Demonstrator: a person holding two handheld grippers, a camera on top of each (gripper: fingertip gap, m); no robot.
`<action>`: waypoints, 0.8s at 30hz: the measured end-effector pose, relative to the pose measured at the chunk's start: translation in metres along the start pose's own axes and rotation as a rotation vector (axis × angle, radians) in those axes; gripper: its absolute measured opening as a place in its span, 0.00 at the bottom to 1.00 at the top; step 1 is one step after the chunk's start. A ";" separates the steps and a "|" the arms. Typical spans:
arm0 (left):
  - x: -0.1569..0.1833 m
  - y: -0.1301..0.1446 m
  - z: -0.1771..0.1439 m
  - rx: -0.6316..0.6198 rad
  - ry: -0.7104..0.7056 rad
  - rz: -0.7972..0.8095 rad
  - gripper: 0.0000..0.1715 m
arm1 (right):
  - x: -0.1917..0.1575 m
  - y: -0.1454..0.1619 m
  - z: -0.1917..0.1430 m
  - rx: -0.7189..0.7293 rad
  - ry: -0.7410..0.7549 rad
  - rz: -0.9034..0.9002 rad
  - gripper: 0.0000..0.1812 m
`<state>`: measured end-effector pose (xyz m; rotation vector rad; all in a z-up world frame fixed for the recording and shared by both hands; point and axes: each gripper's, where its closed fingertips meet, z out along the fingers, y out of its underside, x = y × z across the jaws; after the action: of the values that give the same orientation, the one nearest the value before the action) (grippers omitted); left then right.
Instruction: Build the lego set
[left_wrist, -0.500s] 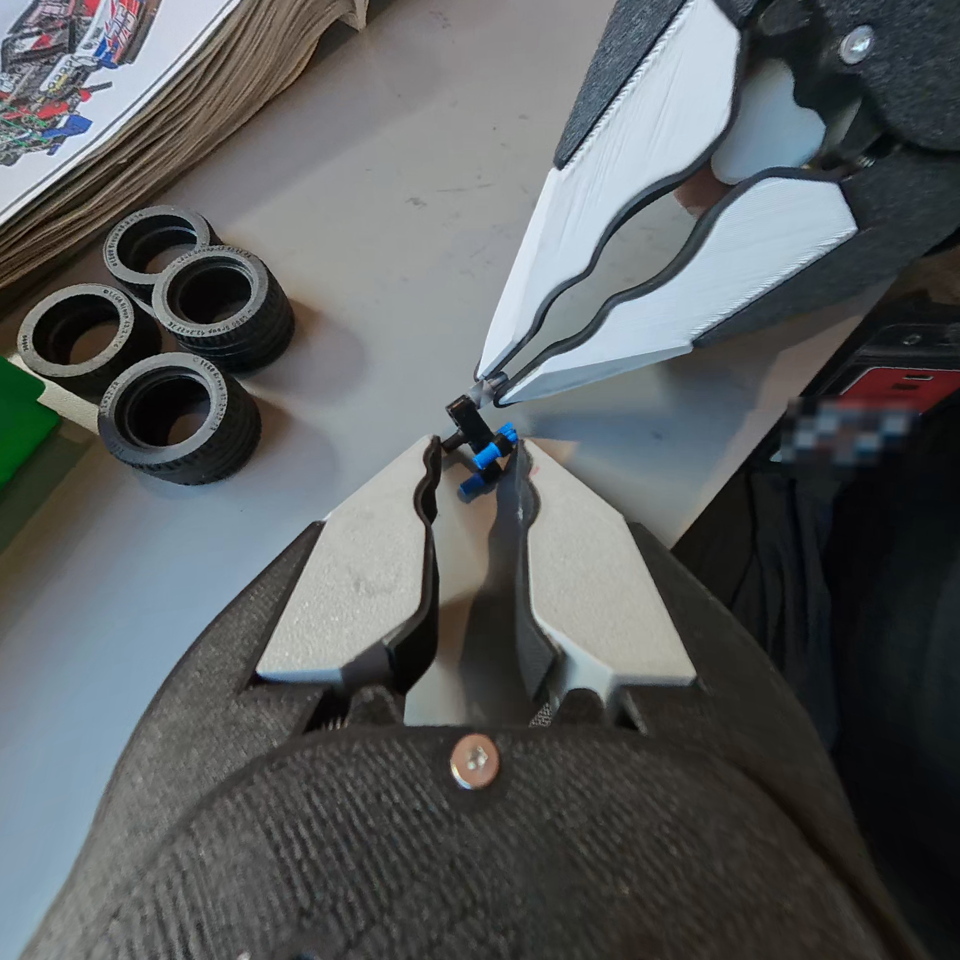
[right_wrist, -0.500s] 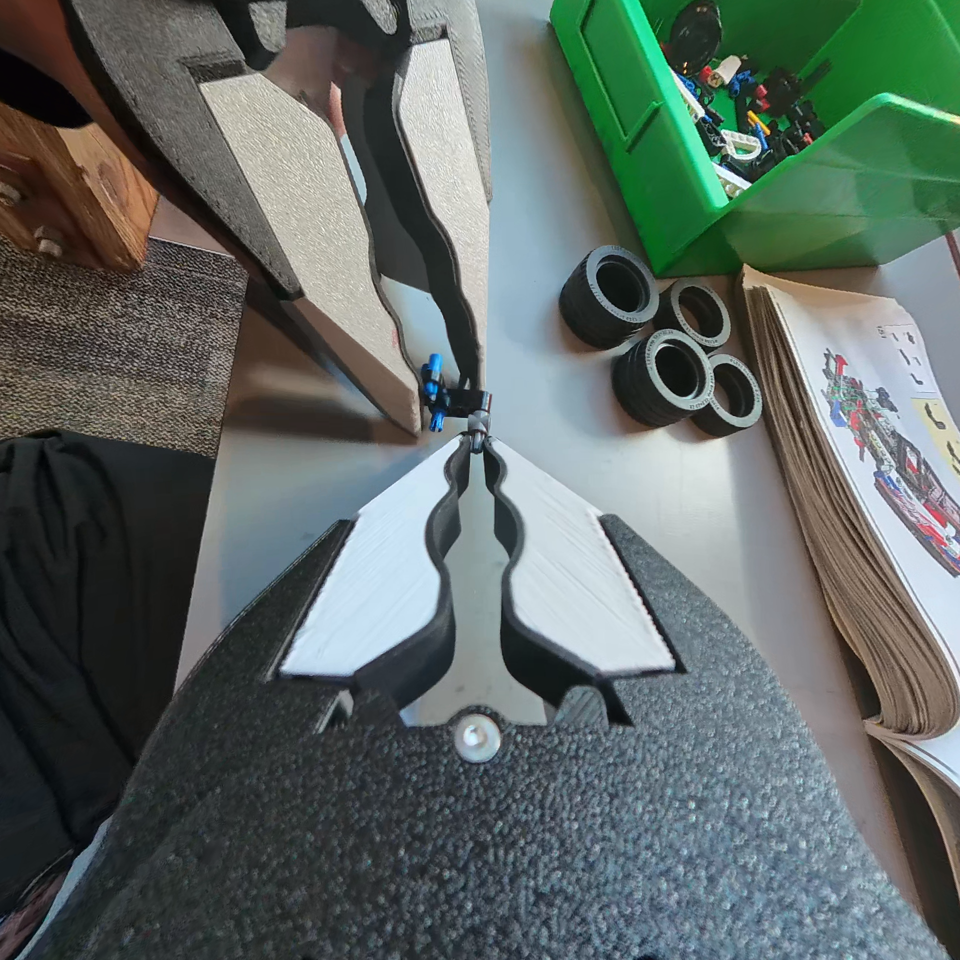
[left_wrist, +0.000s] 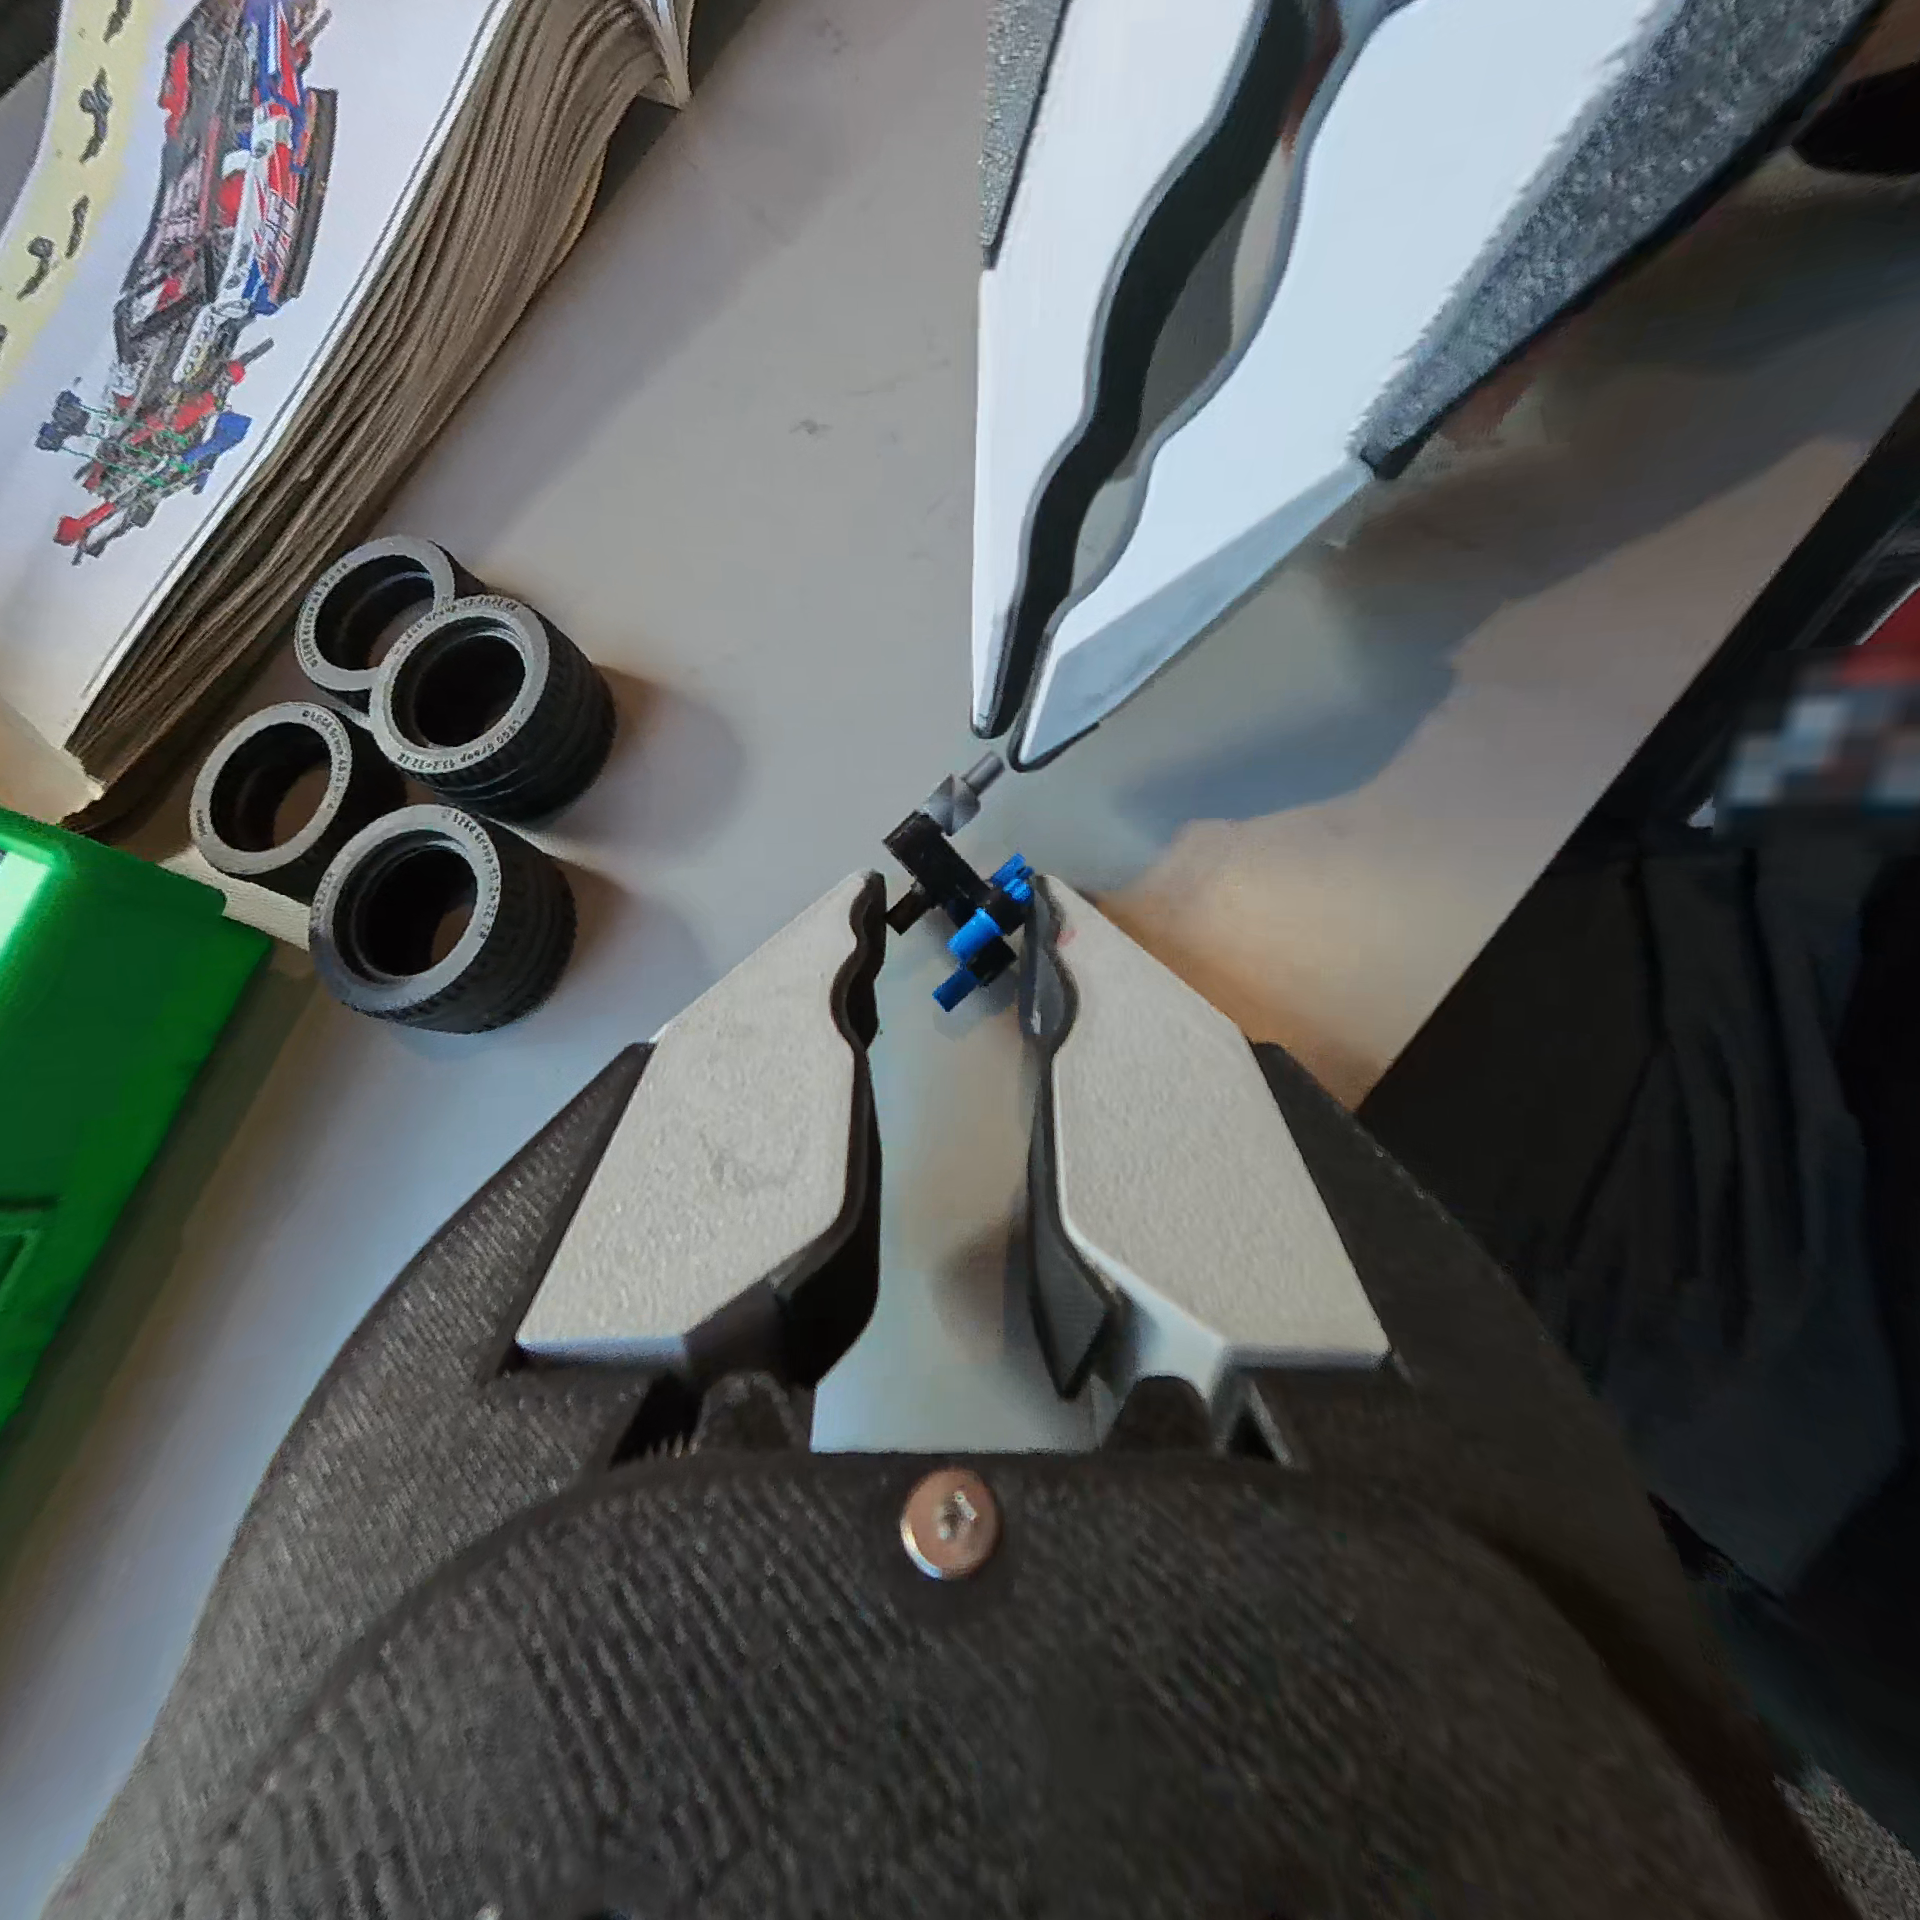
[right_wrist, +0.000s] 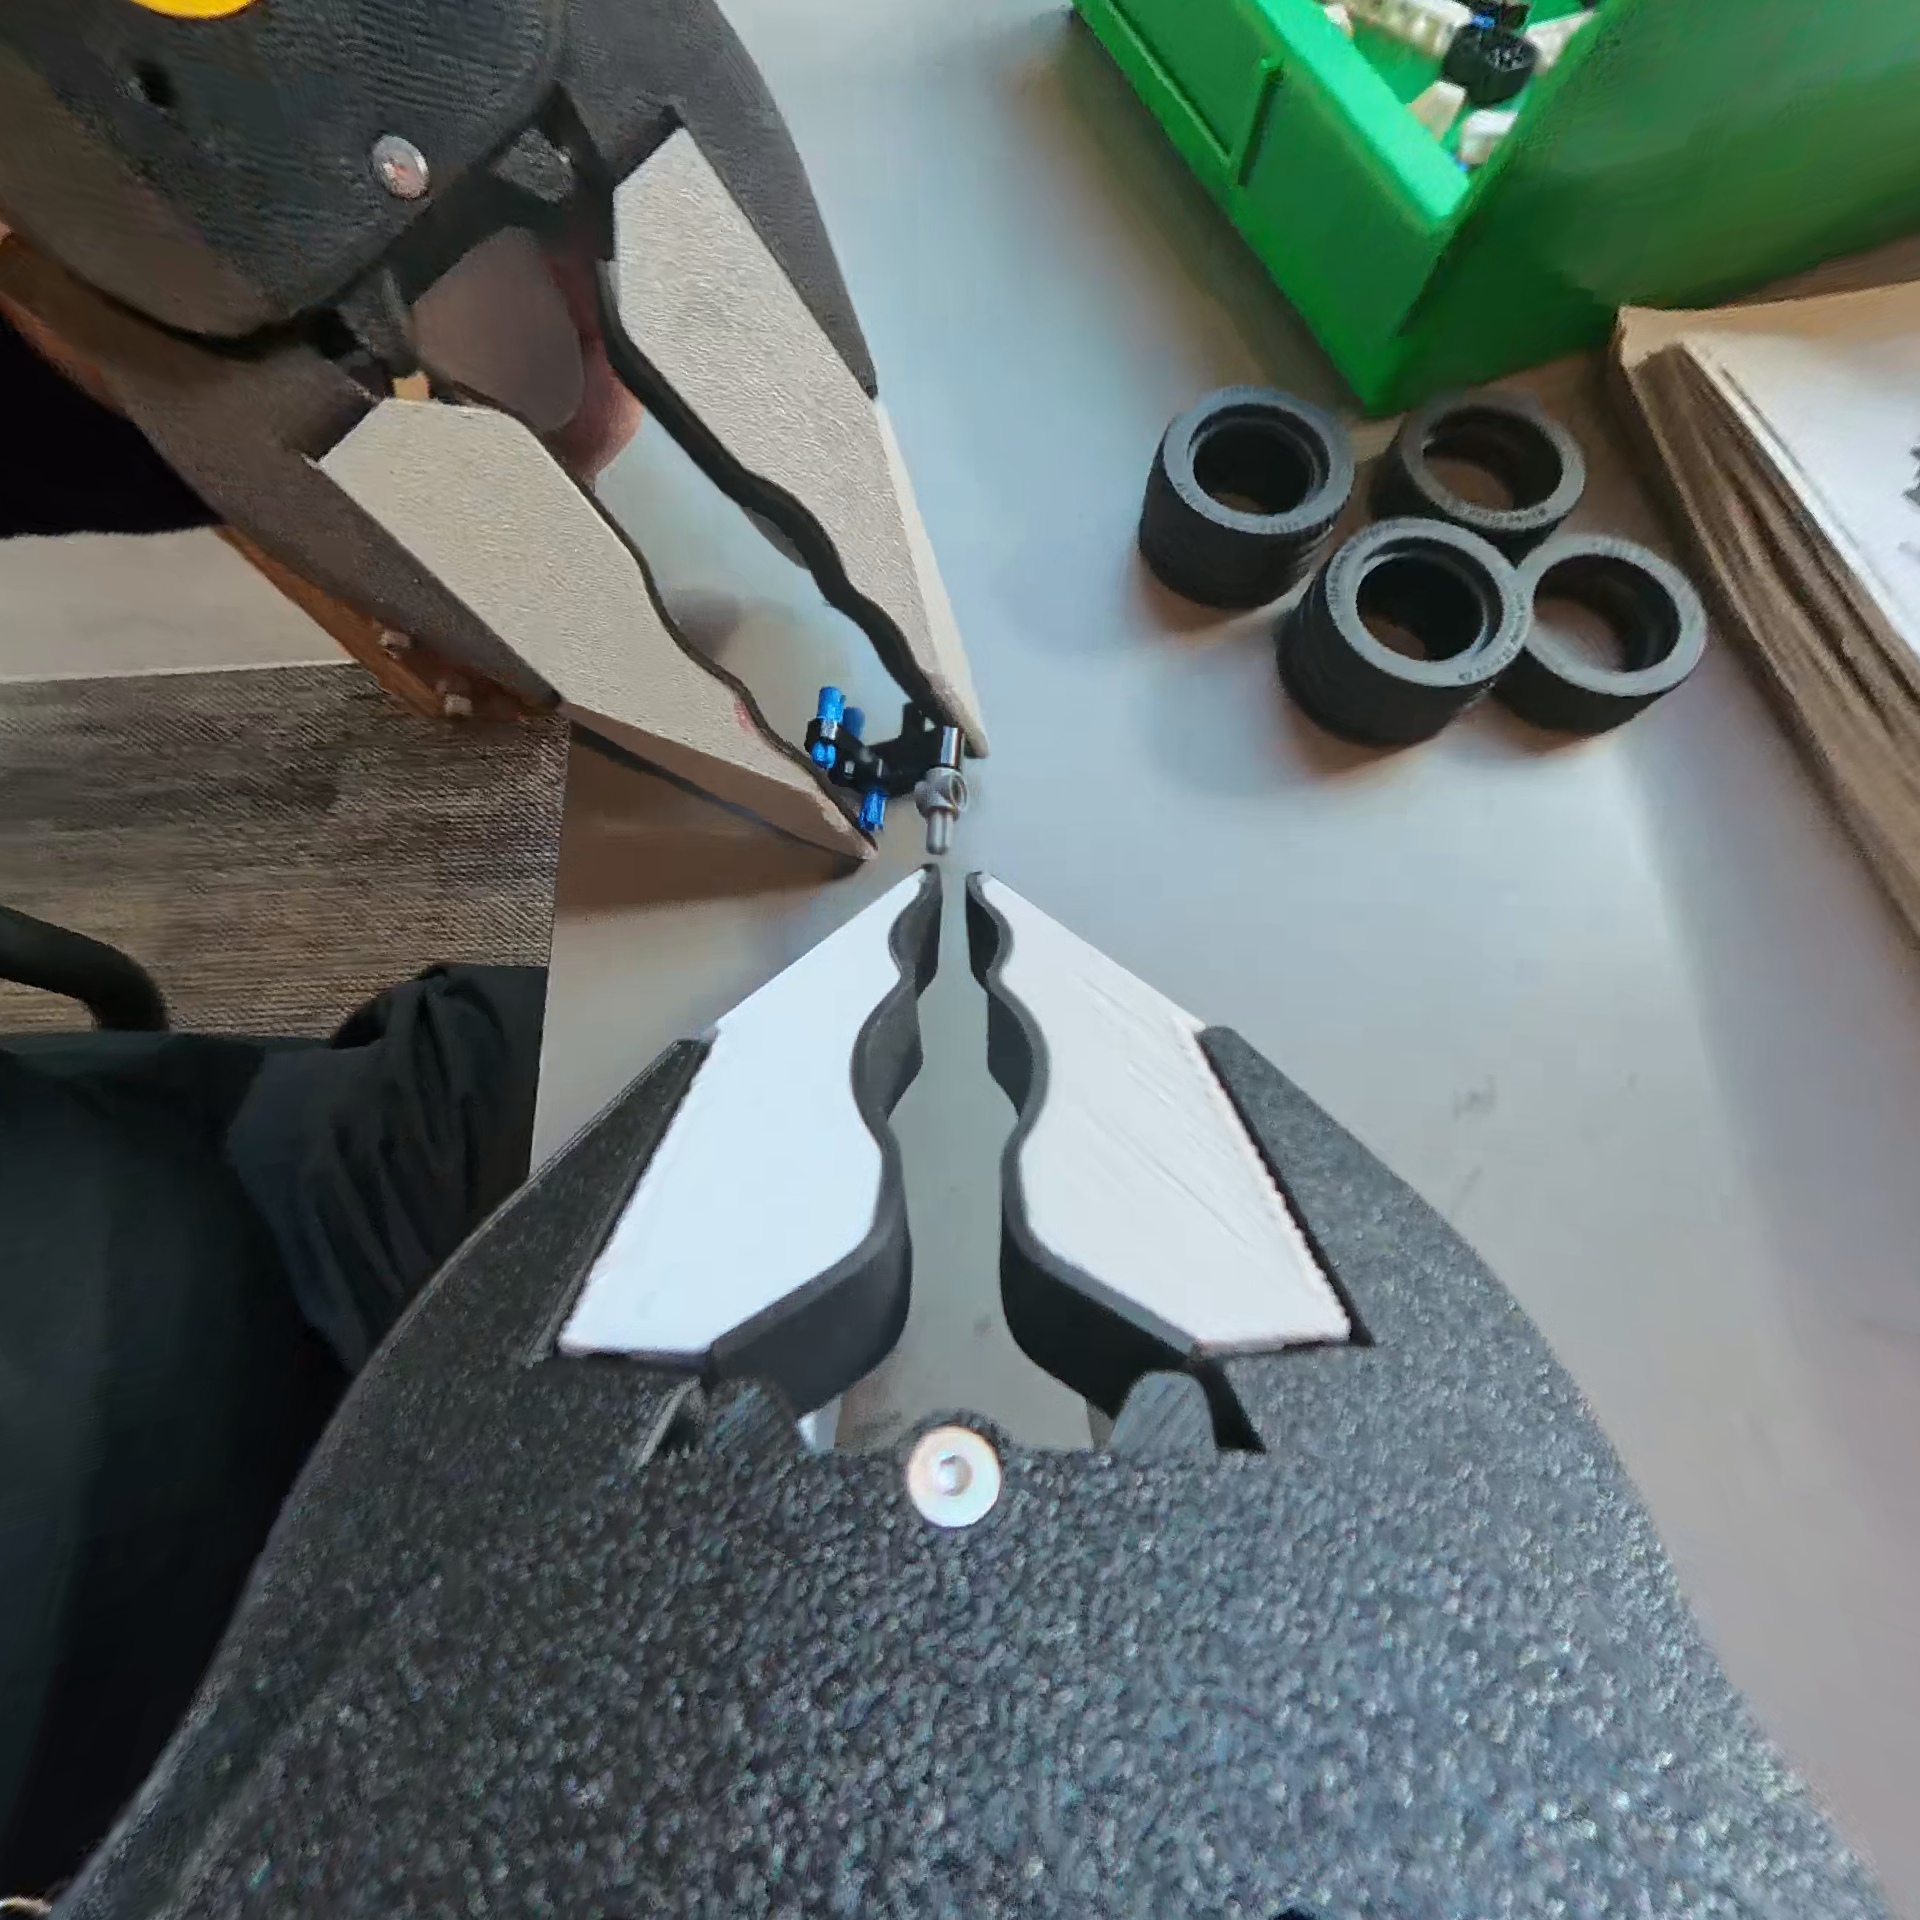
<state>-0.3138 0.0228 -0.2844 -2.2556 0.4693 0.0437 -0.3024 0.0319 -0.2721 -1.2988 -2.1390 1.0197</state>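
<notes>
Left gripper pinches a small black connector assembly with blue pins; right gripper, fingers slightly parted and empty, should regrip its grey pin squarely.

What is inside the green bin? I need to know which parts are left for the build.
The right wrist view shows only a corner of the green bin: a black wheel-like piece and some pale parts, blurred. The rest is out of frame or hidden by its walls.
</notes>
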 end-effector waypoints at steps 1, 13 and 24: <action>0.000 0.000 0.000 -0.010 0.000 0.011 0.15 | 0.001 0.000 0.000 0.000 -0.010 0.022 0.03; 0.000 -0.005 0.005 -0.028 -0.019 0.046 0.15 | 0.003 -0.009 0.010 -0.012 0.075 -0.170 0.05; -0.008 -0.011 0.012 0.011 -0.081 0.000 0.14 | 0.011 -0.012 0.012 -0.014 0.186 -0.350 0.04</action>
<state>-0.3160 0.0405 -0.2832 -2.2336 0.4253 0.1316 -0.3225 0.0337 -0.2711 -0.9375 -2.1319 0.7125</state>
